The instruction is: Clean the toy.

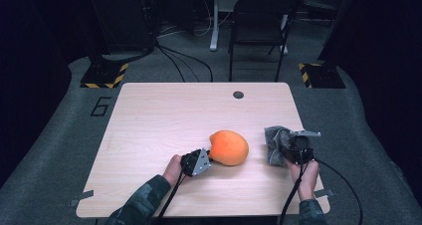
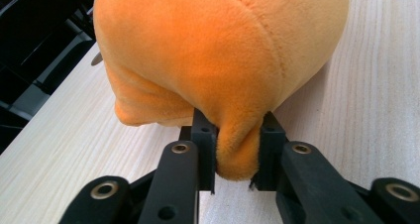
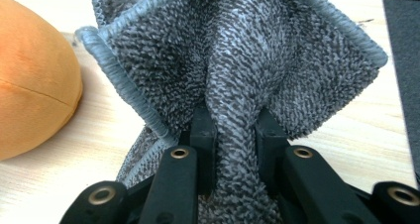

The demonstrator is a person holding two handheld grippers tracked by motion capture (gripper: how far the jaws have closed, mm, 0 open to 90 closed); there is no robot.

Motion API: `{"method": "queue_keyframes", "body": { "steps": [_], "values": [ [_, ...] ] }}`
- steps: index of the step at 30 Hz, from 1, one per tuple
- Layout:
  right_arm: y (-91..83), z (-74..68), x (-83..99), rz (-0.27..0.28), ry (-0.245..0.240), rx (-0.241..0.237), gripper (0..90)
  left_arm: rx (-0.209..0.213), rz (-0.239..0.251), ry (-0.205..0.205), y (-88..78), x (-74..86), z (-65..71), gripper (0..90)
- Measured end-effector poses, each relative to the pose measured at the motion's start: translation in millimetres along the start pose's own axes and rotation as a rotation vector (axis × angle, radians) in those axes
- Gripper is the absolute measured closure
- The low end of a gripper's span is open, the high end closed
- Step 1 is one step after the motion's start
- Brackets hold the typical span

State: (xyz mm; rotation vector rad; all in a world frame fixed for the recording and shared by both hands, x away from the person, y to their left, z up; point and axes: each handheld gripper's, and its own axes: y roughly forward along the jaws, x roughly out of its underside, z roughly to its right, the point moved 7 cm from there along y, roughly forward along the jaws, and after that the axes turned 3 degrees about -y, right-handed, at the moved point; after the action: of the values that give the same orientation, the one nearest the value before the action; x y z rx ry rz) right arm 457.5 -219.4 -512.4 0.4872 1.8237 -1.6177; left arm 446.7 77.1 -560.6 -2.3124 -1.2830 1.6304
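Note:
An orange plush toy (image 1: 229, 147) lies near the middle of the wooden table (image 1: 164, 115). My left gripper (image 1: 206, 158) is at its near-left side, shut on a fold of the plush (image 2: 237, 149) pinched between the two black jaws. To the right lies a bunched grey cloth (image 1: 275, 144). My right gripper (image 1: 292, 148) is shut on a ridge of that cloth (image 3: 235, 135), which fans out above the jaws. In the right gripper view the orange plush toy (image 3: 34, 80) sits off to the left, apart from the cloth.
A dark round grommet hole (image 1: 238, 94) is at the table's far edge. A black chair (image 1: 259, 21) and floor cables (image 1: 184, 60) lie beyond the table. Bare wood spreads over the left and far parts of the tabletop.

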Motion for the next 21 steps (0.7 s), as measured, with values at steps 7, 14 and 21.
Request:
{"method": "queue_keyframes", "body": {
  "steps": [7,14,21],
  "values": [
    [4.0,-4.9,-0.9,-0.014,-0.006,-0.012,75.3,0.014,0.04,-0.073,-2.8,-2.9,-3.5,79.3],
    [2.5,4.1,-1.7,0.0,0.023,-0.009,75.3,0.067,0.102,-0.213,-14.8,-25.4,-11.7,79.8],
    [1.3,6.1,-2.5,0.009,0.02,-0.01,75.3,0.148,0.124,-0.42,-37.6,-52.5,-21.6,79.3]
  ]
}}
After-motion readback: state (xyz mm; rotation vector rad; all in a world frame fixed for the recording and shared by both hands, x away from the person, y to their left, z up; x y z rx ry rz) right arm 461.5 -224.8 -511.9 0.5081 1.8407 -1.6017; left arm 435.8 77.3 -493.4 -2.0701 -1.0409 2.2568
